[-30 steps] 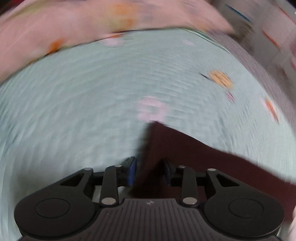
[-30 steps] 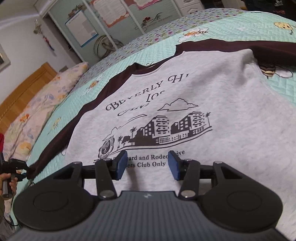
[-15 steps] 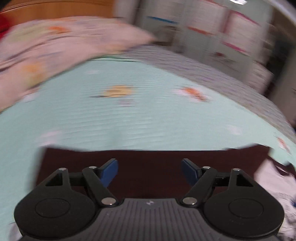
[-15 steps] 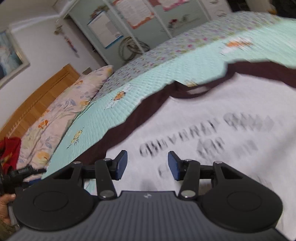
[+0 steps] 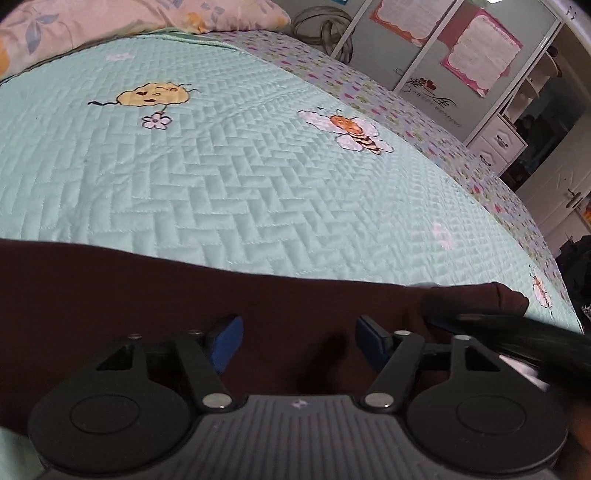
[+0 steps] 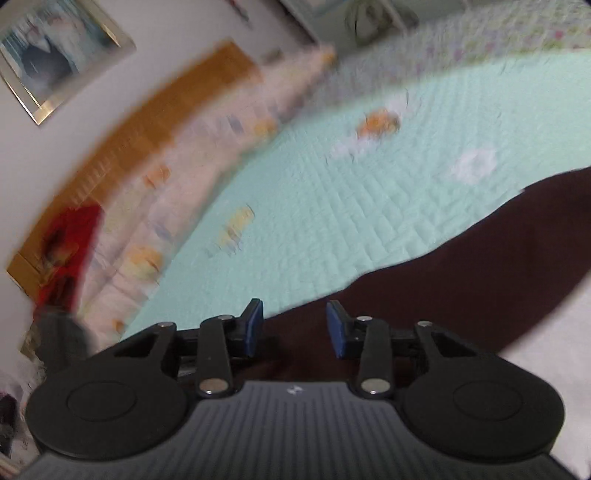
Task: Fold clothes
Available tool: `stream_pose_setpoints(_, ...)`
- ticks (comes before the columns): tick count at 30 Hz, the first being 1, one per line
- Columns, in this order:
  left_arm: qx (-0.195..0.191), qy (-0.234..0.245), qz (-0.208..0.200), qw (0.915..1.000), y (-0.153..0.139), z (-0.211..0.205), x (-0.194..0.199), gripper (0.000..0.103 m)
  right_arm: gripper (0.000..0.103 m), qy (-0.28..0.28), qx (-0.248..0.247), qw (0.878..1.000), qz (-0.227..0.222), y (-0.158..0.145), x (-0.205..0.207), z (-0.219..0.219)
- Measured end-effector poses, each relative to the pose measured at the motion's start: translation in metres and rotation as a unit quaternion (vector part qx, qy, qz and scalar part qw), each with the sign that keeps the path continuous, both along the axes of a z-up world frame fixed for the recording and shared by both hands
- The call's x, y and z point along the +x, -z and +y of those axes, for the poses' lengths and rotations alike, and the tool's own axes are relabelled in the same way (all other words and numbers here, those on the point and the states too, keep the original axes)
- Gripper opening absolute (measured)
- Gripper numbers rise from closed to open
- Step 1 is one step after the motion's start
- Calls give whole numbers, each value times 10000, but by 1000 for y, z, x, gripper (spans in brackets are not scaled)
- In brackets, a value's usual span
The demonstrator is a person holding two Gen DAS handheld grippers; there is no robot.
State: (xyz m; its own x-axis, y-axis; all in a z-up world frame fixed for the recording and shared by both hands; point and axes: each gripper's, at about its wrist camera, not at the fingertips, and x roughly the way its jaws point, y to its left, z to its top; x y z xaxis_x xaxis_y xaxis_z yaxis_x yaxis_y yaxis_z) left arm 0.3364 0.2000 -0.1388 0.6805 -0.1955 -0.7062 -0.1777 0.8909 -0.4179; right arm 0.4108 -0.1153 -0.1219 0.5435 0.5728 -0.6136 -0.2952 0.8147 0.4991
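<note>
A grey sweatshirt with dark maroon sleeves lies flat on the bed. In the left wrist view its maroon sleeve (image 5: 155,295) stretches across the lower frame, and my left gripper (image 5: 297,341) hovers open just above it, holding nothing. In the right wrist view the maroon sleeve (image 6: 461,266) runs from the right edge down under my right gripper (image 6: 293,326), which is open over the sleeve's edge. The grey body (image 6: 546,354) shows at the lower right. A blurred dark tool (image 5: 517,339) crosses the lower right of the left wrist view.
A mint quilted bedspread (image 5: 221,177) with bee and flower prints covers the bed. Floral pillows (image 5: 110,18) and a wooden headboard (image 6: 147,122) lie beyond. A red item (image 6: 70,251) sits by the pillows. Cabinets with pink posters (image 5: 480,48) stand past the bed's far side.
My left gripper let go of the maroon sleeve and opened wide, now above the flat sleeve. My right gripper swung left from the printed grey front to the maroon sleeve edge.
</note>
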Motion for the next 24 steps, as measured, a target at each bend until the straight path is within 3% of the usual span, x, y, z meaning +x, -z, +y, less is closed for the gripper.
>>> stream_pose_setpoints(1, -11, -5, 9, 10000, 0, 4, 0, 53, 0, 223, -469, 9987, 8, 10, 14, -2)
stream_pose_setpoints(2, -31, -11, 17, 10000, -1, 7, 0, 45, 0, 406, -460, 9981, -58, 13, 24, -11)
stream_pose_setpoints(4, -191, -43, -1, 9998, -2, 19, 0, 37, 0, 1041, -447, 9933, -241, 5, 27, -28)
stream_pose_setpoints(6, -353, -89, 9, 9993, -1, 27, 0, 31, 4, 1315, -205, 9906, -320, -5, 20, -42)
stream_pose_setpoints(8, -382, -135, -43, 9992, -7, 33, -6, 40, 7, 1064, 139, 9938, -276, -14, 6, -46)
stream_pose_setpoints(10, -42, -215, -159, 9996, -15, 36, -15, 52, 8, 576, 361, 9974, -228, -23, -10, -38)
stream_pose_setpoints(11, 229, -251, -177, 9993, -17, 37, -19, 63, 8, 349, 284, 9987, -221, -23, -14, -31)
stream_pose_setpoints(13, 996, -419, -24, 9941, -15, 42, -25, 68, 7, -7, -126, 9996, -252, -18, -18, -15)
stream_pose_setpoints(15, 1491, -539, 125, 9873, -11, 50, -32, 68, 0, 397, -1028, 9938, -114, -4, -8, -13)
stream_pose_setpoints(16, 1598, -562, 168, 9854, -10, 56, -36, 68, 0, 752, -869, 9933, -86, -5, -9, -24)
stream_pose_setpoints(18, 1315, -367, -96, 9906, -16, 64, -50, 68, 8, 1382, -238, 9900, -179, -17, -23, -46)
stream_pose_setpoints(22, 541, 412, -665, 9955, -34, 49, -72, 71, 8, 954, 675, 9926, -339, -40, -88, -59)
stream_pose_setpoints(24, 567, 759, -721, 9929, -36, 27, -74, 75, 8, 939, 909, 9909, -312, -41, -123, -66)
